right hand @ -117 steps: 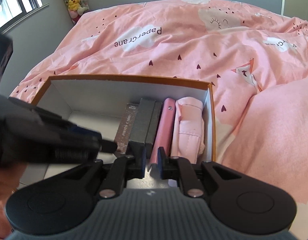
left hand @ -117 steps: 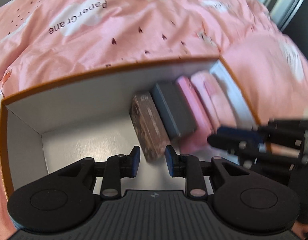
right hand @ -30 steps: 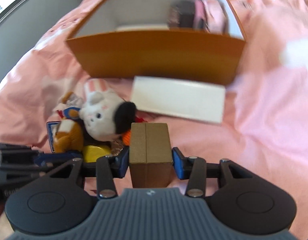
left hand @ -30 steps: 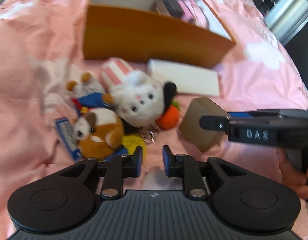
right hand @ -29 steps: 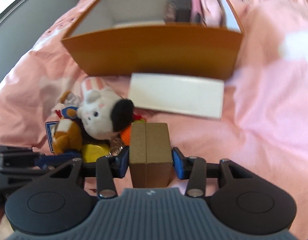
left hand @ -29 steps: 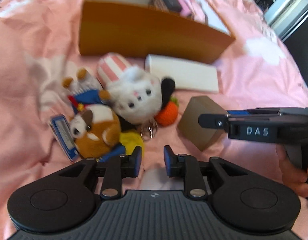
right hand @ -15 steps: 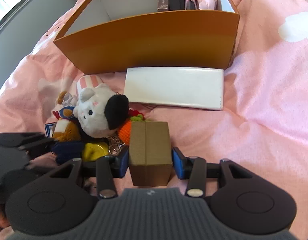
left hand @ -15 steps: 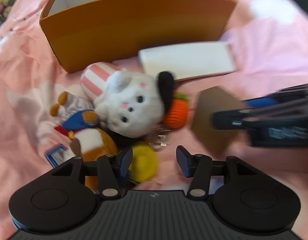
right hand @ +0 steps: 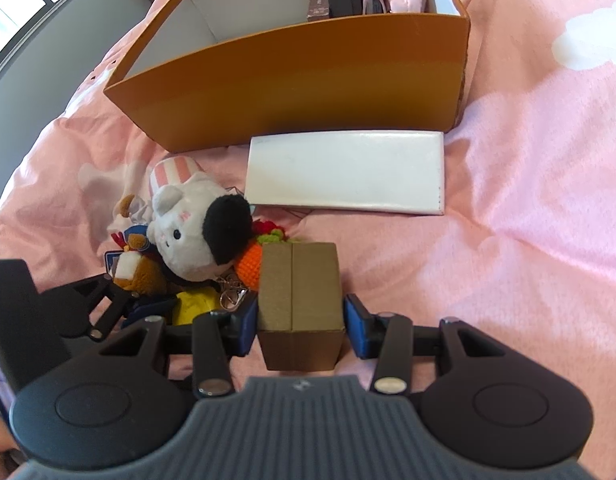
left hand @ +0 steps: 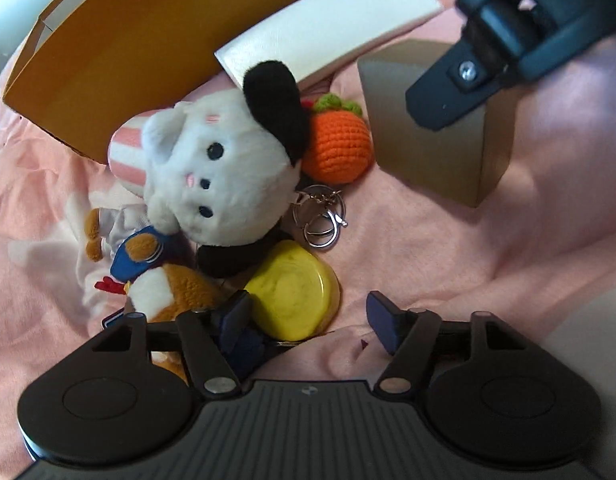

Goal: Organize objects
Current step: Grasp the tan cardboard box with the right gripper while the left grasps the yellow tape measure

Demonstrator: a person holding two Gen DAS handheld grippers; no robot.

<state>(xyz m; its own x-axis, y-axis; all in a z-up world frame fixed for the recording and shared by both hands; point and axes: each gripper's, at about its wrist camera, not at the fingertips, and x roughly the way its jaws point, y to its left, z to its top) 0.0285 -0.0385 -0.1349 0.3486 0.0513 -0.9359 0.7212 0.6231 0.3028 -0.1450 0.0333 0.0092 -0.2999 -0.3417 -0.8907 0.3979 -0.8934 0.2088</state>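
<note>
- Surface: pink printed duvet (right hand: 527,208) on a bed; grey wall and a window at far left in the right wrist view.
- Left gripper (left hand: 308,316): jaws spread wide, holding nothing, low over the toy pile. A yellow round tin (left hand: 294,296) lies between its fingertips, nearer the left finger, flat face up.
- Just beyond it: white plush cat (left hand: 220,176) with a black ear, a brown plush (left hand: 168,292) below it, an orange crochet fruit (left hand: 339,148), a key ring (left hand: 319,216).
- Centre: brown cardboard box (right hand: 300,288) stands on the duvet between the pads of the right gripper (right hand: 300,320). Pads sit just beside its sides; I cannot tell whether they press on it.
- Box's long axis runs straight ahead along the fingers, pointing toward the orange storage box (right hand: 300,76).
- Behind: a white flat case (right hand: 343,172) lies crosswise between cardboard box and storage box.
- Far right: storage box's right end holds upright items; its left part looks free.
- Judgement: right gripper is nearer; lift over the case, forward.
</note>
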